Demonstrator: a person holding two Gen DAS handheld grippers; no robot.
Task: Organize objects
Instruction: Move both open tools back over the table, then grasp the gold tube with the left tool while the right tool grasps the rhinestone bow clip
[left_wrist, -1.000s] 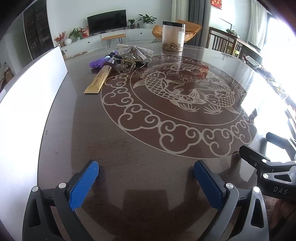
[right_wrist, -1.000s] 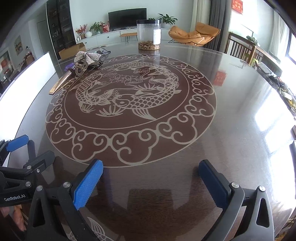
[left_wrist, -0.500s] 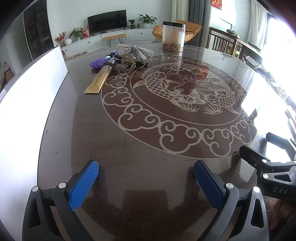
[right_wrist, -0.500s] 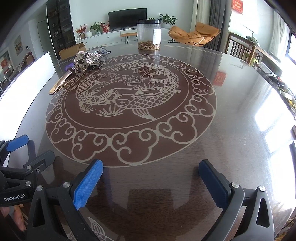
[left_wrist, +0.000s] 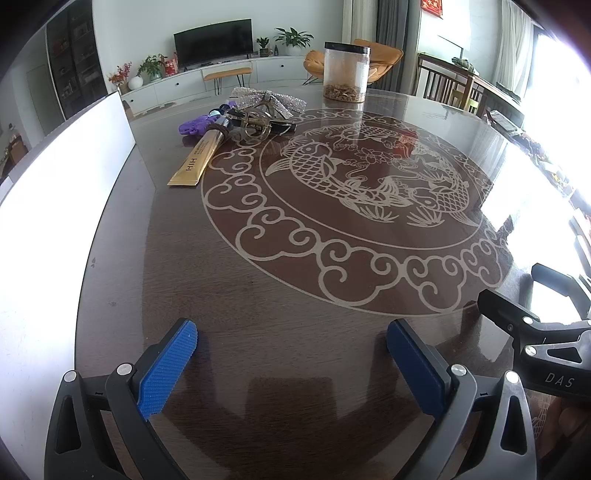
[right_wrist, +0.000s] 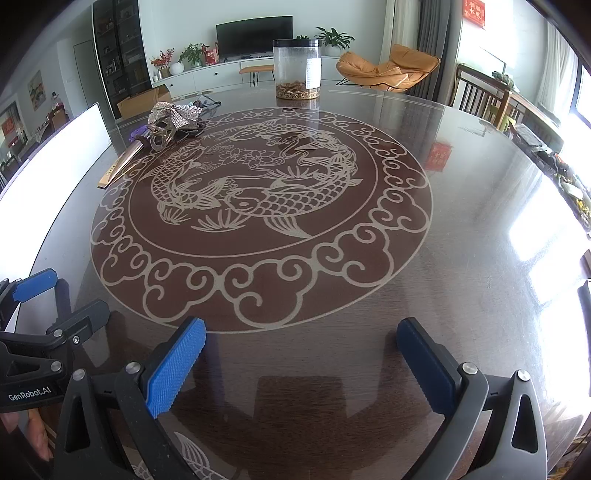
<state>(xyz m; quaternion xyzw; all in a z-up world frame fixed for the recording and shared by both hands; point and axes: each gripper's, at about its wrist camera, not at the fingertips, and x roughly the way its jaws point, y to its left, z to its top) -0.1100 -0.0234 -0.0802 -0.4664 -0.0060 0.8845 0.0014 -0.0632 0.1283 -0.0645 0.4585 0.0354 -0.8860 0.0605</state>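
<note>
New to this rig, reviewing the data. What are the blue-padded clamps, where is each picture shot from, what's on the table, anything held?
No robot arm here: a person holds a two-finger gripper in each hand, with a fisheye camera on each looking forward along its fingers. One picture is from the left gripper, the other from the right gripper; each also catches the other gripper at its edge. Both have their jaws wide apart over bare table and hold nothing.

On the round dark table with the fish pattern, far off: a clear jar with a black lid and brownish contents at the bottom, and a small pile holding a gold tube, a silver bow, a purple item and some clear and dark pieces that I cannot identify. A white board stands along the left edge.
</note>
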